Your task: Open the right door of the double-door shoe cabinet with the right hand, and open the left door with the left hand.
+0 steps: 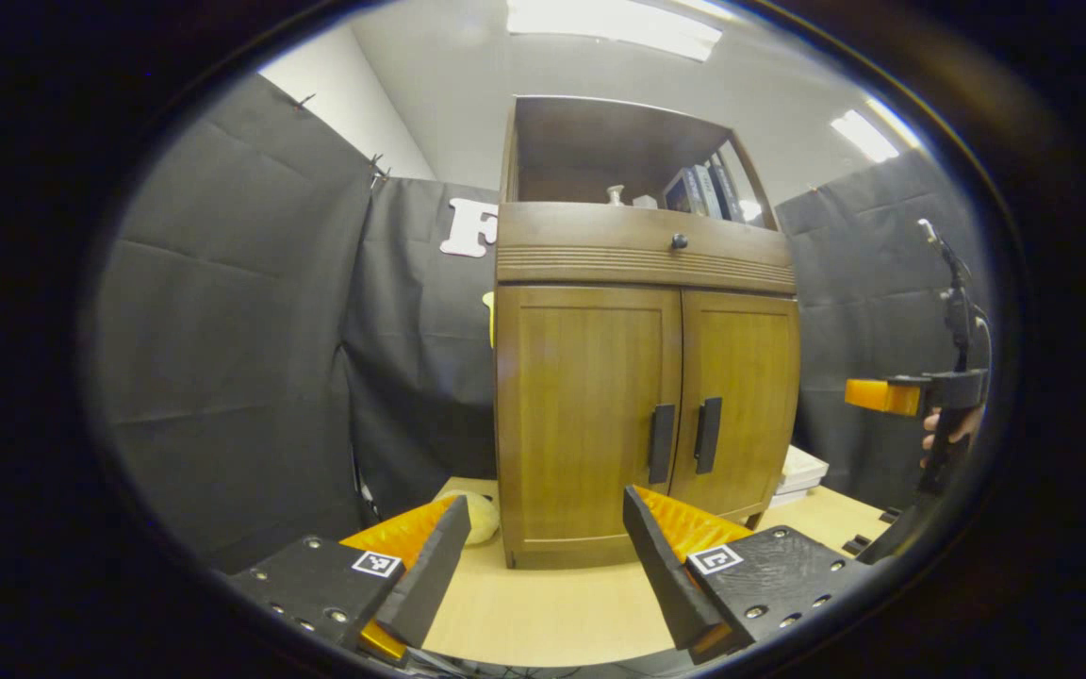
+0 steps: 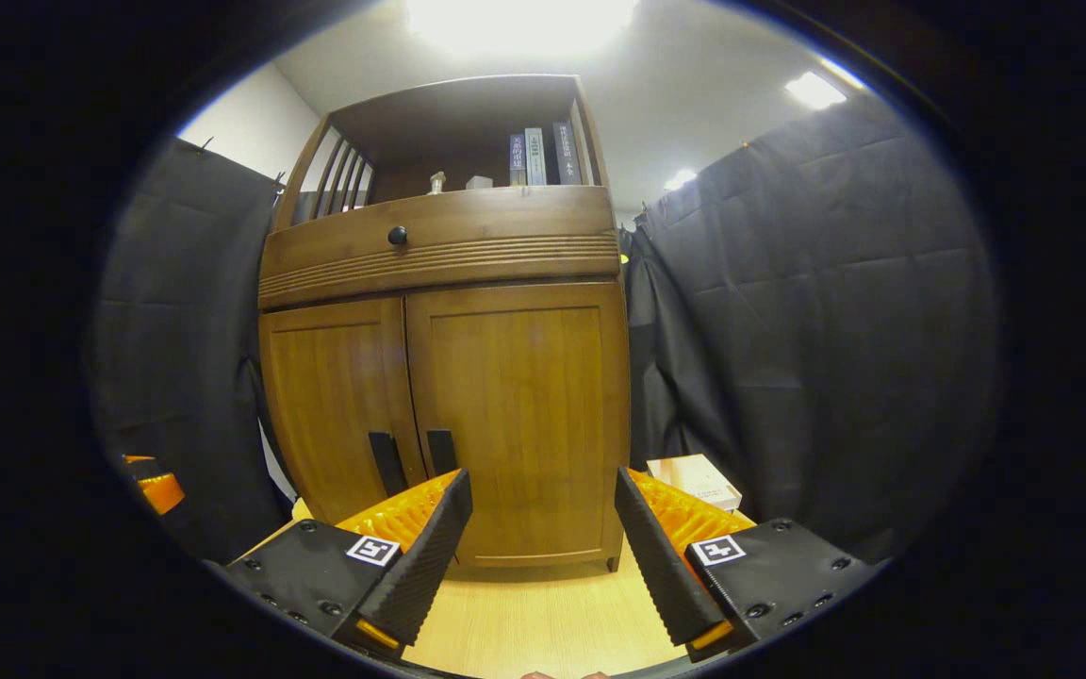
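Approaching: both doors shut, shoe cabinet [image 2: 444, 377] far on table [image 2: 543, 613]. Right gripper [image 2: 543, 528] and left gripper [image 1: 543, 547] jaws spread, empty. Hook right handle [image 2: 440, 451] first, pull along hinge arc.

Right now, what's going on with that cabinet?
Both grippers open, short of cabinet. Left door and right door shut. Nothing blocking handles.

The left gripper [image 1: 543, 542] has two wedge-shaped fingers with ribbed inner faces, each on a black block dotted with screws and bearing a square black-and-white marker. The right gripper [image 2: 543, 523] is built the same way.
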The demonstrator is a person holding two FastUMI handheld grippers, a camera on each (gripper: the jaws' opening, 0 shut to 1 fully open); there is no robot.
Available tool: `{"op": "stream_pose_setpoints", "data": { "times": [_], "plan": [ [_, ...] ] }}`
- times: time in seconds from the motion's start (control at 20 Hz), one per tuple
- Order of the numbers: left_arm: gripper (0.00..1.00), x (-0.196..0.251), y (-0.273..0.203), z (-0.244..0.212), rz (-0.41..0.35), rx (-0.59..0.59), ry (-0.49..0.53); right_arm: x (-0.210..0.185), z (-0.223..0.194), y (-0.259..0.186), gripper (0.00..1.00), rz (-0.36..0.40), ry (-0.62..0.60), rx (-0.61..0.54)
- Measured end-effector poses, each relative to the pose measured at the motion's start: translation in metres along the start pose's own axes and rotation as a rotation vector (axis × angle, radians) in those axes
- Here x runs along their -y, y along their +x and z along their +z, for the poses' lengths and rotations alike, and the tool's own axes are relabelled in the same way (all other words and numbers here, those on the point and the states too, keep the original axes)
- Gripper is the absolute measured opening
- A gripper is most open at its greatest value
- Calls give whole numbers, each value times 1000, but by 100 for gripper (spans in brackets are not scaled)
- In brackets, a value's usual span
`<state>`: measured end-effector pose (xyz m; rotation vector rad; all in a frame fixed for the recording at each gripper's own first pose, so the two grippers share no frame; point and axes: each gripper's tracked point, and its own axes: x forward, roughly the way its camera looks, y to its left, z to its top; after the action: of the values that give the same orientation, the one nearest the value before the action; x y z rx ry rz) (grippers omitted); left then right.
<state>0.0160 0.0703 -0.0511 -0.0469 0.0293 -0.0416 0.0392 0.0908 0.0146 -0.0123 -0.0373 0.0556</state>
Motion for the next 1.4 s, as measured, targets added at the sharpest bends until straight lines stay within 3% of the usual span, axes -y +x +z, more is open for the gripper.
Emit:
{"op": "stream_pose_setpoints", "data": {
  "times": [0.2, 0.65, 0.9, 1.2, 1.4],
  "plan": [
    [94, -5, -5, -16, 3, -23, 9, -22, 9, 29, 96, 54, -47, 19],
    [96, -30, -2, -35, 53, -59, -45, -84, -16, 103, 96, 151, -49, 6],
    [95, -57, 0, -48, 105, -83, -78, -103, -55, 143, 96, 156, -20, -89],
    [95, -75, 2, -55, 152, -115, -74, -100, -77, 179, 95, 97, -45, -109],
    [96, -66, 2, -47, 114, -100, -75, -101, -84, 201, 95, 74, -19, -133]
  ]
}}
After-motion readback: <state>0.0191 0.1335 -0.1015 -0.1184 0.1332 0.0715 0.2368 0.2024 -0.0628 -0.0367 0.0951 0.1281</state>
